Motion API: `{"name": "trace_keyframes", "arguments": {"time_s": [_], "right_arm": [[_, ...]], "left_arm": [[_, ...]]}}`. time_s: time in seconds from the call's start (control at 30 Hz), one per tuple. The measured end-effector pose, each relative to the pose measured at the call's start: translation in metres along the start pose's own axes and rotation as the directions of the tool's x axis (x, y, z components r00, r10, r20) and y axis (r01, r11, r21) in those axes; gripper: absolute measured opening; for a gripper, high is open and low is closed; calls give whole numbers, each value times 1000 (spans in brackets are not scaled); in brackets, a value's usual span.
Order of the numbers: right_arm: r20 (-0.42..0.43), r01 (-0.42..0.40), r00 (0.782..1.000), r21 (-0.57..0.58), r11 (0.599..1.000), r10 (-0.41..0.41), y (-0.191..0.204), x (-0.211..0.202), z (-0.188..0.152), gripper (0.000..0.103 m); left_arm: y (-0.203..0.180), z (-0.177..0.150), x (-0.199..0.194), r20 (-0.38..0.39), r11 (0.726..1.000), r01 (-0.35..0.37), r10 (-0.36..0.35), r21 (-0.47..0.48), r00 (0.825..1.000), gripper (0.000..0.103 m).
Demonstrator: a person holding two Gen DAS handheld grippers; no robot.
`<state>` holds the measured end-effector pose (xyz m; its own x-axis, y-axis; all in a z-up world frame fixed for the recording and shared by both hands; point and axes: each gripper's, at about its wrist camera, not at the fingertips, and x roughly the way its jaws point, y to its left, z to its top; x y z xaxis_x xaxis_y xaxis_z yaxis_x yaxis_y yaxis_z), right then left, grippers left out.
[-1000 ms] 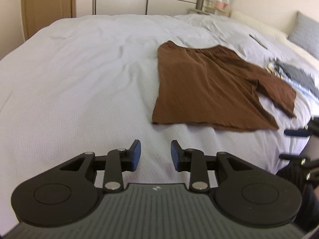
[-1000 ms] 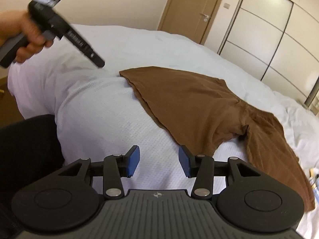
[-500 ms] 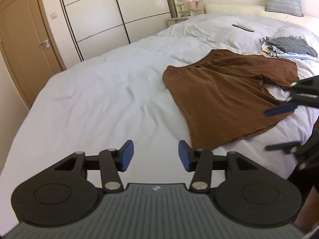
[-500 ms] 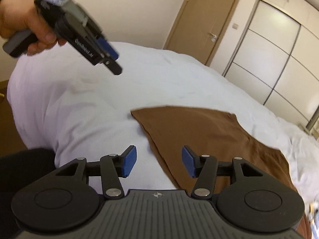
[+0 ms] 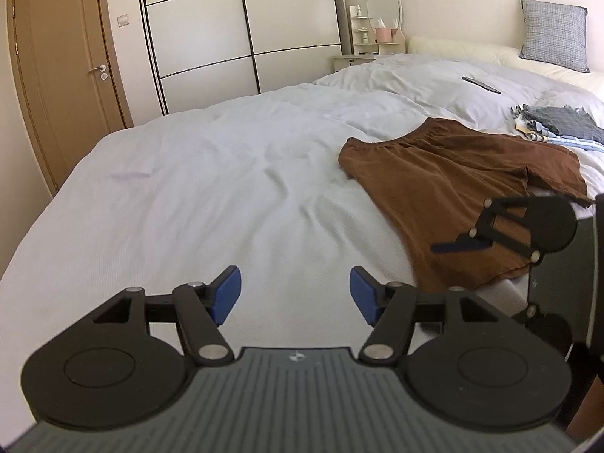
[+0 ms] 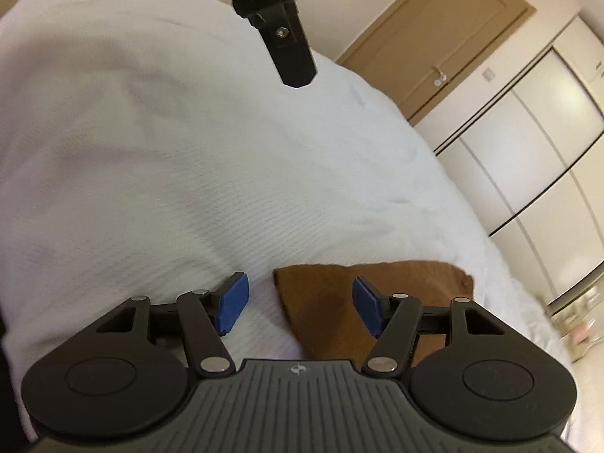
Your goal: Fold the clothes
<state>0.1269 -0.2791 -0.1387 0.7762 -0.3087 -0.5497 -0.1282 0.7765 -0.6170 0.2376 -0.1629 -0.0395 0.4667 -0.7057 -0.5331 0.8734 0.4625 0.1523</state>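
A brown garment lies spread flat on the white bed, right of centre in the left wrist view. My left gripper is open and empty over bare bedding, left of the garment. My right gripper is open, low over the garment's near corner, which lies between its blue pads. In the left wrist view the right gripper hovers over the garment's near hem. The left gripper's finger shows at the top of the right wrist view.
A stack of folded grey and blue clothes lies at the far right of the bed. A dark remote lies near the pillows. A wardrobe and a brown door stand beyond the bed.
Both grippers have opened wider. The right gripper has moved down and forward onto the garment's near corner. The left gripper has swung left, so the garment now sits further right in its view.
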Motion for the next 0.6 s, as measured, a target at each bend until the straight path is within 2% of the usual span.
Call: {"name": "trace_keyframes", "arguments": {"time_s": [0.1, 0.17, 0.23, 0.3, 0.33, 0.37, 0.53, 0.6], "right_arm": [[11, 27, 1000, -24, 999, -26, -3, 0, -5, 59], [35, 24, 999, 27, 999, -25, -15, -7, -9, 50], [60, 20, 998, 78, 997, -25, -27, -15, -14, 29], [84, 15, 996, 128, 992, -26, -38, -22, -18, 16], [96, 12, 995, 153, 988, -27, -44, -26, -20, 9], [108, 8, 994, 178, 984, -28, -50, -30, -23, 7], [171, -18, 985, 310, 951, -37, -82, -49, -35, 4], [218, -62, 975, 416, 907, -34, -107, -62, -45, 4]], "left_arm": [[2, -2, 4, -3, 1000, -1, 1, 16, 1000, 60], [2, -1, 7, -1, 1000, 4, -4, 30, 1000, 60], [-1, 1, 13, 8, 996, 8, -8, 89, 1000, 60], [-9, 7, 21, 20, 980, -5, 1, 200, 1000, 60], [-13, 10, 26, 28, 967, -11, 4, 254, 1000, 60], [-16, 14, 32, 38, 952, -15, 4, 305, 999, 60], [-31, 50, 81, 93, 865, 16, -72, 501, 993, 60], [-40, 66, 108, 116, 824, 30, -115, 566, 987, 60]]}}
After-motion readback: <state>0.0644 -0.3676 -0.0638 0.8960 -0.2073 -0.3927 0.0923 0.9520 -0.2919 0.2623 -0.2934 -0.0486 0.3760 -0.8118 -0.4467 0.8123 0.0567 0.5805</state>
